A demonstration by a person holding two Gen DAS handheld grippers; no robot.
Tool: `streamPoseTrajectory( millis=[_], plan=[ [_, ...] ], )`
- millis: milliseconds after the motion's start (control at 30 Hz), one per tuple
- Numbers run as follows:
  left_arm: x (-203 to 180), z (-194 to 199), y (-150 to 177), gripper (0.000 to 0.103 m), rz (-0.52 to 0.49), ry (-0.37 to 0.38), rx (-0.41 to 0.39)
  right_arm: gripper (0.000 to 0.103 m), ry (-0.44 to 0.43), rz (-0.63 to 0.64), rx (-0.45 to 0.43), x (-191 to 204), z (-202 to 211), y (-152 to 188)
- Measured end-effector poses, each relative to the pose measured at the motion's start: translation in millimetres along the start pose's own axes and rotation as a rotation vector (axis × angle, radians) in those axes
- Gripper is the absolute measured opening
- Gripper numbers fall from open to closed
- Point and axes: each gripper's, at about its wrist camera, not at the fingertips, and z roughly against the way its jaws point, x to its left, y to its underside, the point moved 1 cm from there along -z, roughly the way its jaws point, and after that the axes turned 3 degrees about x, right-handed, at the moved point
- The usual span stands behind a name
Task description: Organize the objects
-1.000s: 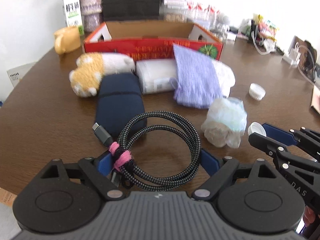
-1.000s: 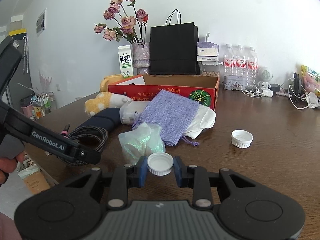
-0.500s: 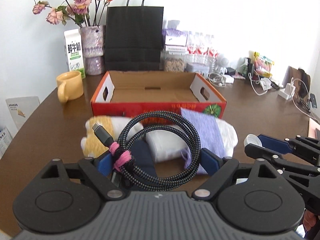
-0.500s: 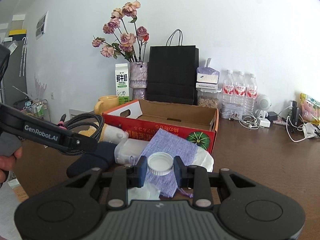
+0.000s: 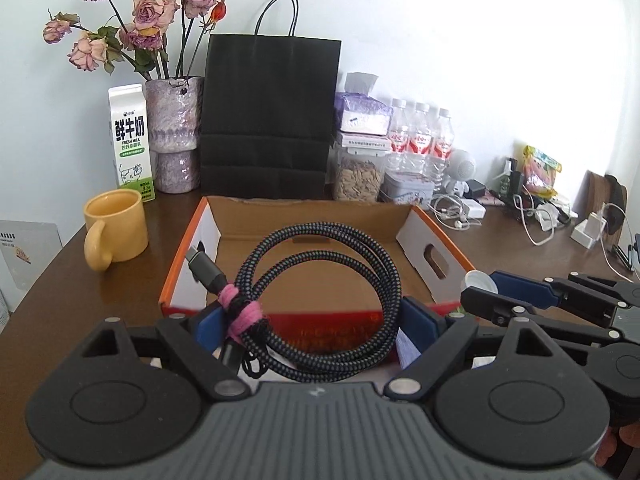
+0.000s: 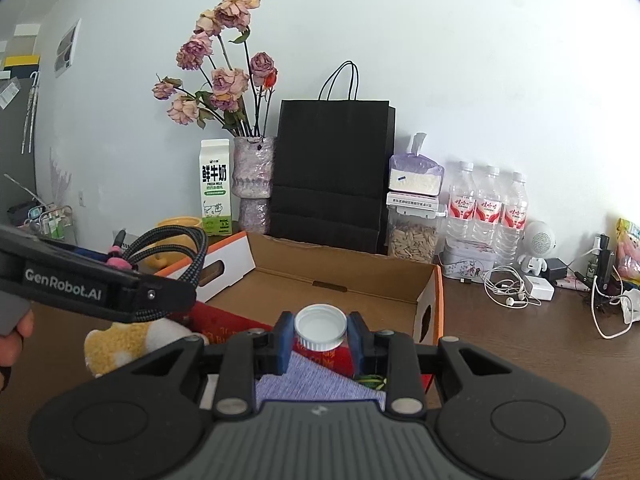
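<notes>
My left gripper is shut on a coiled black braided cable tied with a pink band, held above the near edge of the open red cardboard box. My right gripper is shut on a white bottle cap, held above the box's near wall. The right gripper also shows in the left wrist view at the right, holding the cap. The left gripper and cable show at the left of the right wrist view. The box floor looks empty.
A plush toy and a purple cloth pouch lie in front of the box. Behind it stand a yellow mug, milk carton, flower vase, black paper bag, water bottles and chargers with cables.
Both grippers have risen from the table and moved forward toward the box, carrying the cable and the cap. The items on the table have dropped below view.
</notes>
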Motion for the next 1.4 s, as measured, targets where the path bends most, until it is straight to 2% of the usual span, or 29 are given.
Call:
streamPoseTrajectory(
  millis=[500,700,833,933,967,1000,1033,1067,1400],
  plan=[
    [22.1,-79.7,-44.8,0.089,0.062,-0.081,-0.057,0.027,-0.005,-0.033,0.068,-12.2,-114.4,-32.7],
    [24.7,-106.2,-44.7,0.089,0.037,-0.11,-0.035,0.027,0.005,-0.056,0.112,-11.1,-144.8,-28.7],
    [28.5,-118.3,-40.1,0.09,0.036,-0.102,0.002,0.028,0.013,-0.049,0.137,-9.5,-153.7,-21.7],
    [32.1,-122.5,-38.5,0.095,0.055,-0.091,0.018,0.028,0.022,-0.052,0.151,-11.1,-156.8,-17.9],
    [33.5,-123.7,-38.0,0.103,0.061,-0.094,0.024,0.04,0.027,-0.058,0.158,-12.4,-157.8,-16.6],
    [34.5,-123.9,-37.4,0.103,0.065,-0.097,0.021,0.051,0.035,-0.064,0.16,-13.6,-158.5,-15.1],
    [35.1,-123.9,-37.2,0.103,0.069,-0.099,0.023,0.078,0.044,-0.066,0.159,-14.3,-158.8,-14.1],
    [35.6,-124.8,-37.3,0.103,0.073,-0.102,0.029,0.093,0.055,-0.067,0.153,-15.3,-158.1,-12.9],
    [35.6,-121.3,-37.6,0.103,0.076,-0.107,0.027,0.099,0.06,-0.086,0.154,-20.0,-156.7,-13.1]
  ],
)
